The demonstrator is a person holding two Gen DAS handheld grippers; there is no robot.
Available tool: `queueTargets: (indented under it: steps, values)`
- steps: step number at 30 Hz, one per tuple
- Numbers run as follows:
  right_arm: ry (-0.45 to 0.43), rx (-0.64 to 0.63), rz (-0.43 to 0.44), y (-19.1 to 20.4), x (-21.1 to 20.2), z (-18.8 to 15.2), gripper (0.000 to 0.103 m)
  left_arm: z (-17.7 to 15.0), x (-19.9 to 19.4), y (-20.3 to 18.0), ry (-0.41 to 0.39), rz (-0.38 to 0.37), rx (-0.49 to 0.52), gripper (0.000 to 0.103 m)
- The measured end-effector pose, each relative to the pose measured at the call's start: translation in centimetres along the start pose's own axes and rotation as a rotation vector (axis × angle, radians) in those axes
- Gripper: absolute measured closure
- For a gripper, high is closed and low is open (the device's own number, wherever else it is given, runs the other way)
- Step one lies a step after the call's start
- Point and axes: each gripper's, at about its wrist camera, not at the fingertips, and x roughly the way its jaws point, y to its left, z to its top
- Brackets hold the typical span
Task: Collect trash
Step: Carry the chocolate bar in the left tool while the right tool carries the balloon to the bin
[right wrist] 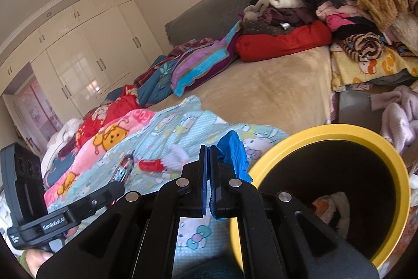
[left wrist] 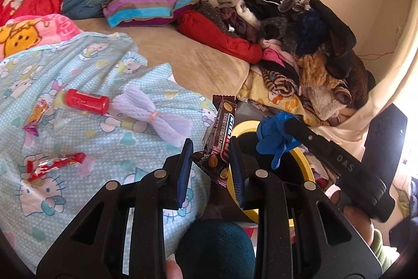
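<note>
My left gripper point(left wrist: 210, 152) holds a brown chocolate bar wrapper point(left wrist: 220, 140) between its blue pads, at the edge of the bed by the yellow-rimmed bin point(left wrist: 309, 166); the wrapper also shows in the right wrist view point(right wrist: 125, 168). My right gripper point(right wrist: 208, 156) is shut on a crumpled blue glove point(right wrist: 233, 156), just left of the bin's rim point(right wrist: 337, 128). In the left wrist view the glove point(left wrist: 274, 135) hangs over the bin's opening. A red can point(left wrist: 87, 101), a lilac mesh bow point(left wrist: 154, 115), and two candy wrappers point(left wrist: 56, 165) point(left wrist: 36, 115) lie on the Hello Kitty blanket.
The bin holds some white and orange trash point(right wrist: 331, 208). A tall pile of clothes point(left wrist: 300, 43) fills the right side of the bed. Folded blankets point(left wrist: 141, 7) lie at the far end. White wardrobes point(right wrist: 86, 62) stand beyond the bed.
</note>
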Motion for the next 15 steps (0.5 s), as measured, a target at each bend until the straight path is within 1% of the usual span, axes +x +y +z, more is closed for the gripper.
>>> queueTargets:
  steps: [15]
  values:
    - [-0.044,0.050,-0.092,-4.2,-1.8,1.1,0.101,-0.8,1.4,-2.7,0.037,-0.033,0.056,0.082]
